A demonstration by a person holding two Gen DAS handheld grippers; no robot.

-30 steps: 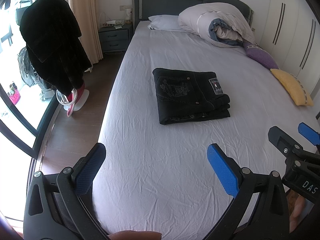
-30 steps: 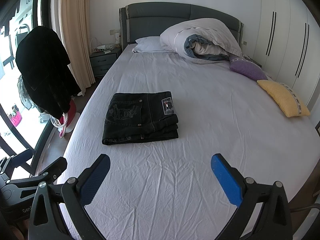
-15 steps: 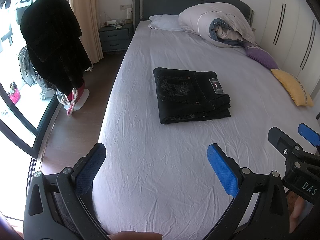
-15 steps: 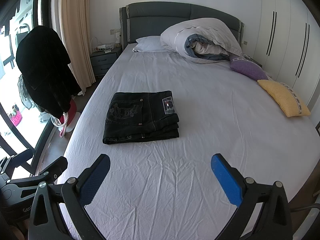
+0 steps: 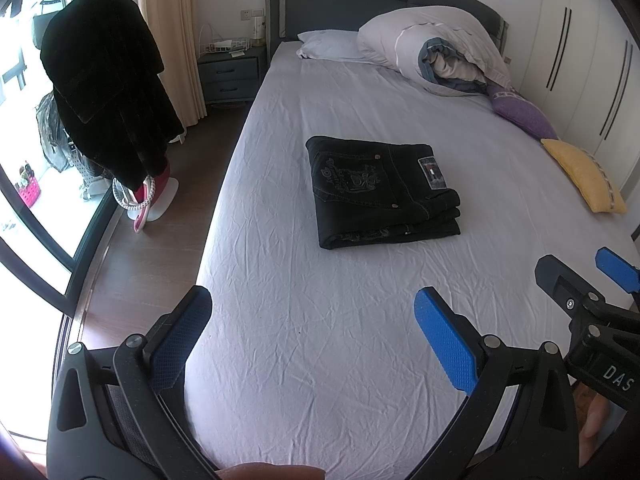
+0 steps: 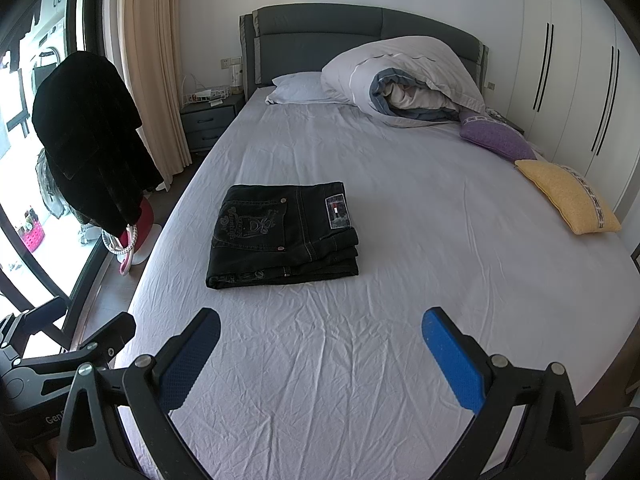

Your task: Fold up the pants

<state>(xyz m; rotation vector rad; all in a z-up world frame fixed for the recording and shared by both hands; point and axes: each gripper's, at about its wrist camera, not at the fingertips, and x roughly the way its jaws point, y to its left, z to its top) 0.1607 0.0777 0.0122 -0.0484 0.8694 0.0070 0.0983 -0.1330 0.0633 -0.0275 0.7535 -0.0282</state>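
Black pants [image 5: 380,190] lie folded in a compact rectangle on the bed's white sheet [image 5: 320,340], back pocket and label facing up. They also show in the right wrist view [image 6: 284,232]. My left gripper [image 5: 314,316] is open and empty, held over the near part of the bed, well short of the pants. My right gripper [image 6: 320,338] is open and empty, also over the near part of the bed. The right gripper's body shows at the right edge of the left wrist view [image 5: 592,312]. The left gripper's body shows at the lower left of the right wrist view [image 6: 60,356].
A rolled duvet [image 6: 404,80], a white pillow [image 6: 300,88], a purple cushion [image 6: 496,138] and a yellow cushion [image 6: 568,200] lie at the head and right side. A black coat on a stand [image 5: 104,96], a nightstand [image 5: 232,76] and a glass door are left of the bed.
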